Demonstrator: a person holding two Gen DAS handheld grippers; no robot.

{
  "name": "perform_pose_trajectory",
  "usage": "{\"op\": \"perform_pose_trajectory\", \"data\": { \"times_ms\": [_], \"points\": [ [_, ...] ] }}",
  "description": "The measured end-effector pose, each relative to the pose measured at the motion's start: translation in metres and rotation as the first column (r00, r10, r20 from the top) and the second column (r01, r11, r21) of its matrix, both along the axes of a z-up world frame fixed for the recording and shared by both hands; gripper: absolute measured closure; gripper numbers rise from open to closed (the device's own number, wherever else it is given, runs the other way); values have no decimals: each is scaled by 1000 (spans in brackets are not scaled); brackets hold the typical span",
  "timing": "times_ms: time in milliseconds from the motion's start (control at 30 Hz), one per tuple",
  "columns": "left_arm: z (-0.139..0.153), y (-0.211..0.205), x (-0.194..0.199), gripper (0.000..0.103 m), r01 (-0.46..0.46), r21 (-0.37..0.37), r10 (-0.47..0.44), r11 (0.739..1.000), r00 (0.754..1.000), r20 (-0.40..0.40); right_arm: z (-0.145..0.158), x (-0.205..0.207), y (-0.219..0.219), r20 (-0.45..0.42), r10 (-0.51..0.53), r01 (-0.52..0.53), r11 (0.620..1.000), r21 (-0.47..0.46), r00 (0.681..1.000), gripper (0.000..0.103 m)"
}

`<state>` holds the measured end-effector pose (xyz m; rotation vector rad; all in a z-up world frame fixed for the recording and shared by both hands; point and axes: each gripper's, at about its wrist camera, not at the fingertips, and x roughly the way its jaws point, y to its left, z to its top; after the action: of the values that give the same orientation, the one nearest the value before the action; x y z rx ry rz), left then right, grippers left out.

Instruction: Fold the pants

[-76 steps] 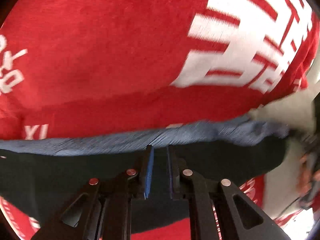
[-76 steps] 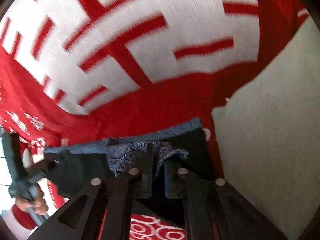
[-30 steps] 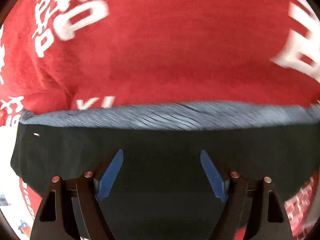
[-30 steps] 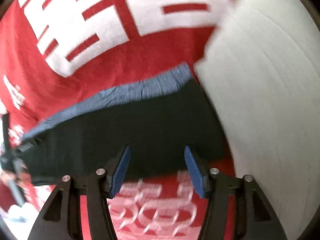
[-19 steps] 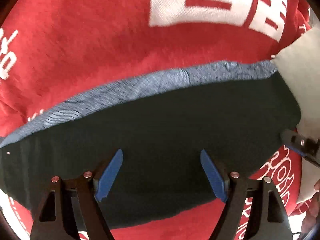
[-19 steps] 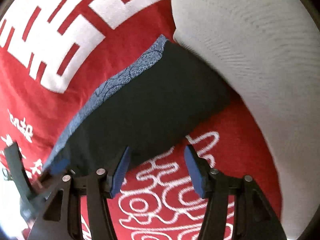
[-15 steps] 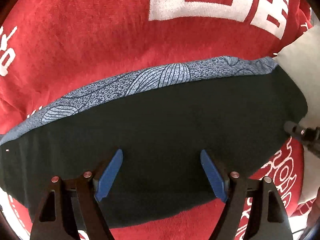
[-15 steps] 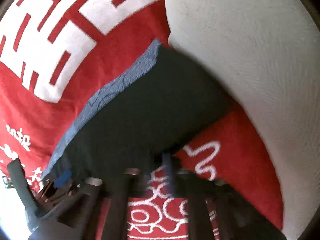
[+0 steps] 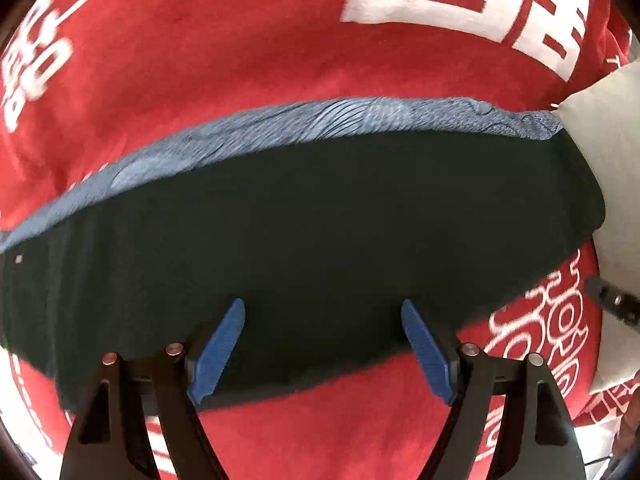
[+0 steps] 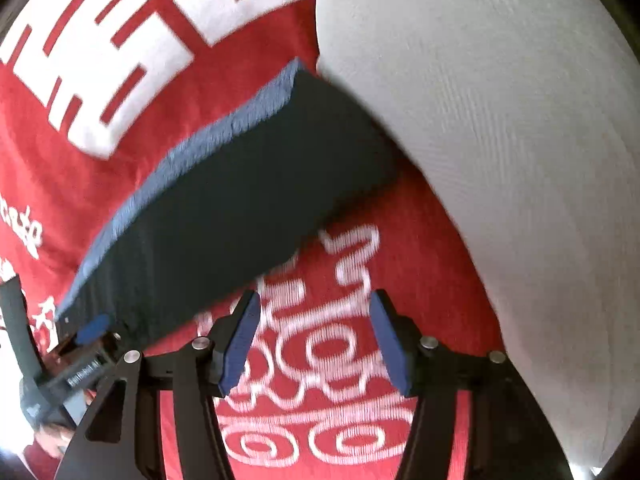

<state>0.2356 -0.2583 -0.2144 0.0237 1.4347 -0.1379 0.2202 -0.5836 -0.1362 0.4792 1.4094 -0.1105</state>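
Pants [image 9: 320,236]: folded into a dark flat band with a blue patterned edge, lying on the red printed blanket [image 9: 248,52], one end against a white pillow [image 10: 500,120]. Left hand-held gripper [image 9: 322,344] points down over them, jaws spread, empty. Right hand-held gripper [image 10: 316,340], jaws just reopened, empty, beside the pants.

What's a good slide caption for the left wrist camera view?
Open left gripper above folded dark pants, blue patterned edge showing, on a red printed blanket.

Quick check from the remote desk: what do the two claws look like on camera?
Both match: the left claw and right claw have black angular link arms with cut-out slots, silver pivot pins, and blue pads lining the fingers.
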Motion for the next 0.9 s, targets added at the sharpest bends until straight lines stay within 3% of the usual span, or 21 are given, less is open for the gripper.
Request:
{"op": "perform_pose_trajectory", "data": {
  "times_ms": [333,467,600,733,900],
  "points": [
    [16,75,-60,21,-50,-28,50,998,999,0,10,-44,63,-34,39,-37,998,41,999,42],
    [15,117,-79,21,-58,-42,58,997,998,-4,16,-55,105,-23,65,-64,997,45,998,42],
    [39,155,-102,21,-76,-37,77,996,997,18,14,-64,158,-34,78,-75,995,70,996,42],
    [58,214,-110,21,-115,-10,115,993,991,65,11,-68,217,-30,112,-107,984,141,993,42],
    [50,295,-98,21,-207,32,204,978,976,77,-7,-53,304,2,157,-151,943,298,988,42]
  ]
}}
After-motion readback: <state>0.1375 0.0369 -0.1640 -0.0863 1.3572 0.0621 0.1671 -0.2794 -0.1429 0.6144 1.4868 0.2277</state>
